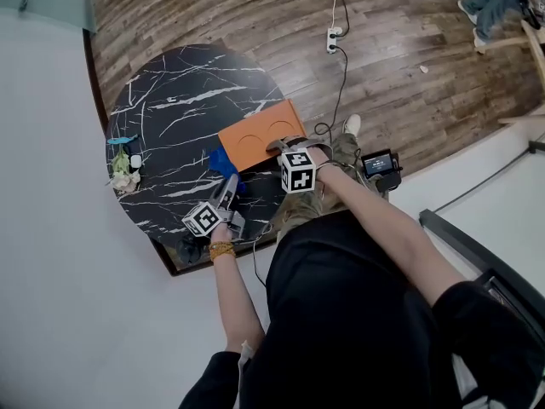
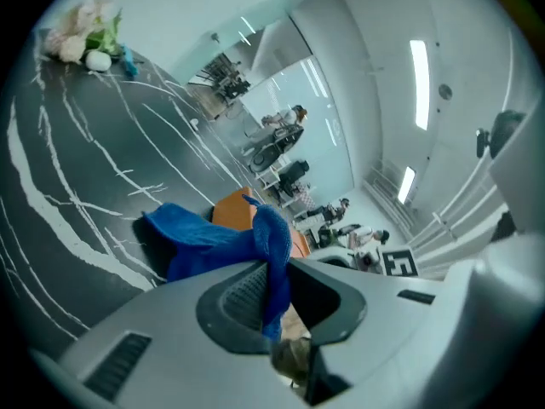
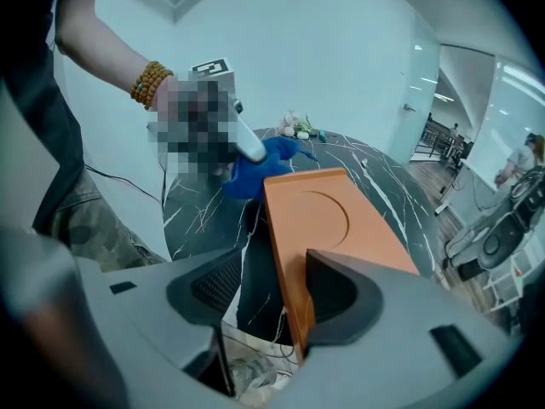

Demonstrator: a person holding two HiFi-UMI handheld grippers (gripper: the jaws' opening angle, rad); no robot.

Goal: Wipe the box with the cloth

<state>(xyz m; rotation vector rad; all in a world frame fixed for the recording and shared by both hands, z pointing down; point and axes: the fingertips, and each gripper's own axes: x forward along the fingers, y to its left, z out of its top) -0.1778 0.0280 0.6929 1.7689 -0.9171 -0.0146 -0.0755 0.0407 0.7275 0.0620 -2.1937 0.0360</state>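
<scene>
The orange box (image 1: 262, 135) lies flat near the edge of the round black table (image 1: 166, 92), which is veined white like marble. Its long axis runs away from my right gripper (image 3: 268, 290), and the smooth top has shallow round recesses. My right jaws stand apart, one over the near end (the other clear of the side). My left gripper (image 2: 281, 292) pinches a fuzzy blue cloth (image 2: 209, 237) just beside the box's far end.
</scene>
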